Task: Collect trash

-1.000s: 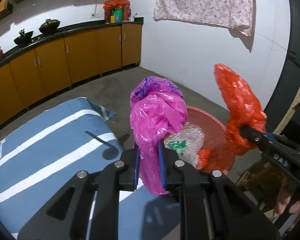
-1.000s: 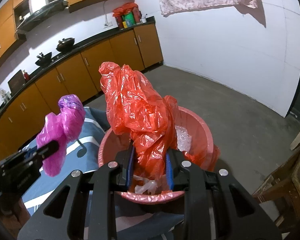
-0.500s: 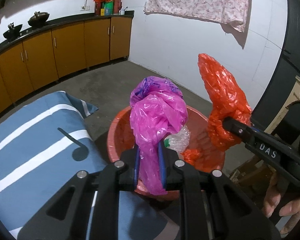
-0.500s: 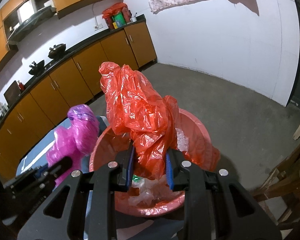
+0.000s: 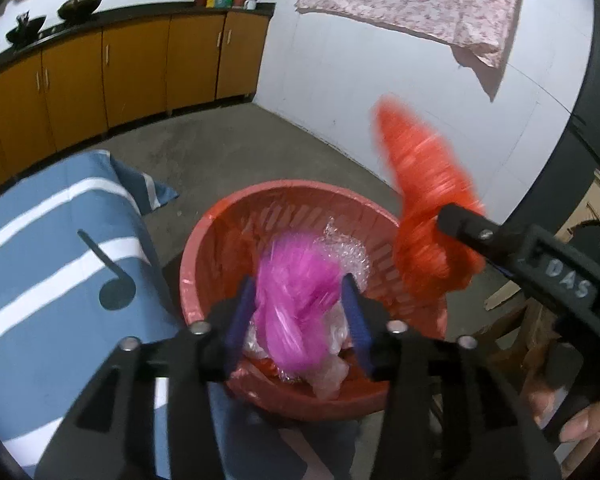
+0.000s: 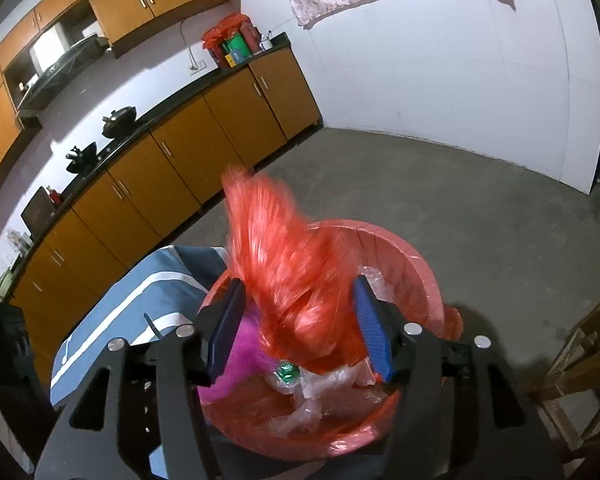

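Both grippers are over the red basket [image 5: 204, 240] right now. My left gripper [image 5: 296, 320] has its jaws spread wide, and the pink bag [image 5: 296, 300] sits in the gap between the blue pads [image 5: 236, 320], blurred, not pinched by either one as far as I can see. It's inside the basket, on top of some clear bubble wrap [image 5: 348, 252] and other clear plastic.

The right gripper [image 6: 300, 332] is spread wide too. The orange bag [image 6: 288, 280] is smeared with motion blur between its pads [image 6: 372, 336], with space on both sides, so nothing is clamping it. In the left cam the same orange bag [image 5: 428, 216] shows up at the tip of the right gripper [image 5: 456, 216], above the basket's right rim, but from that angle I can't tell whether the fingers touch it.

From the right cam I can see the pink bag [image 6: 240, 356] low in the basket [image 6: 420, 264], just left of the orange one, with a small green scrap [image 6: 286, 372] and clear plastic [image 6: 320, 396] near the front.

The basket stands on the concrete floor [image 6: 480, 220], right beside the blue striped cloth [image 5: 52, 248]. Orange cabinets [image 5: 140, 64] run along the back wall.
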A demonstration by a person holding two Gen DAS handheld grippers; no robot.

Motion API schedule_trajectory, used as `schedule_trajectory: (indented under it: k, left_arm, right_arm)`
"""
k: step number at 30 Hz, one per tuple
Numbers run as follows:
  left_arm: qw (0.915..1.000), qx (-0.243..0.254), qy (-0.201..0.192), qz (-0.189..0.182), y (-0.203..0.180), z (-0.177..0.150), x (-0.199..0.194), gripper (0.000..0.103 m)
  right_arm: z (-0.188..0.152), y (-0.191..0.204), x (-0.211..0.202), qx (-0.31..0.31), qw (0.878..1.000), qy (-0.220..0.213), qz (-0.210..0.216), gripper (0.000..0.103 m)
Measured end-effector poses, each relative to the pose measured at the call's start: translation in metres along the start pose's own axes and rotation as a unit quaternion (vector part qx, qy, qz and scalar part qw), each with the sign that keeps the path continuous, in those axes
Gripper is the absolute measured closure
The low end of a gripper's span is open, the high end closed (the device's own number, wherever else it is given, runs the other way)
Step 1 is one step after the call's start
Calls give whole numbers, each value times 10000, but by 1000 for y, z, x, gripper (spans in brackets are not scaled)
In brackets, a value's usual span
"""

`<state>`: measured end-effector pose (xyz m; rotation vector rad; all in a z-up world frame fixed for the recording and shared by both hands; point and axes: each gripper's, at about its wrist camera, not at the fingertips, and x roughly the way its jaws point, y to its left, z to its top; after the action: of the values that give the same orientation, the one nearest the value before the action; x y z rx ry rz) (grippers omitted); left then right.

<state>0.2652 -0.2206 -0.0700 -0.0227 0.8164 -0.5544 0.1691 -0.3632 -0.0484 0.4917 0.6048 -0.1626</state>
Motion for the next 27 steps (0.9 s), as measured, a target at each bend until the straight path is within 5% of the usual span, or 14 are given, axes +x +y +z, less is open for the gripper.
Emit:
schedule_trajectory:
  k: [5,10,15,19,27]
  left_arm:
    - [9998,-124,-56,144,16,-6,-13,48]
    - [9972,-180,-540,477,30,-21,-60,21]
    - [9901,-41,-1077,901,31,-45,-114,4]
    - [9803,62,-1454,1336,33,-69,-157,4]
    - [9624,-199,-1875,1954,47,-109,-223,4]
  right_arm:
    - [-10,-9,-19,-67,9998,-91,-164,37]
    - [-31,4,-54,-539,9967,-425,-438,21]
    - [-54,32,-96,-953,9876,-1053,-672,3]
    - [-73,49,-122,-1299,9765,-1429,-954,2]
    - [-102,78,-150,-1609,9699,-1490,-1064,2]
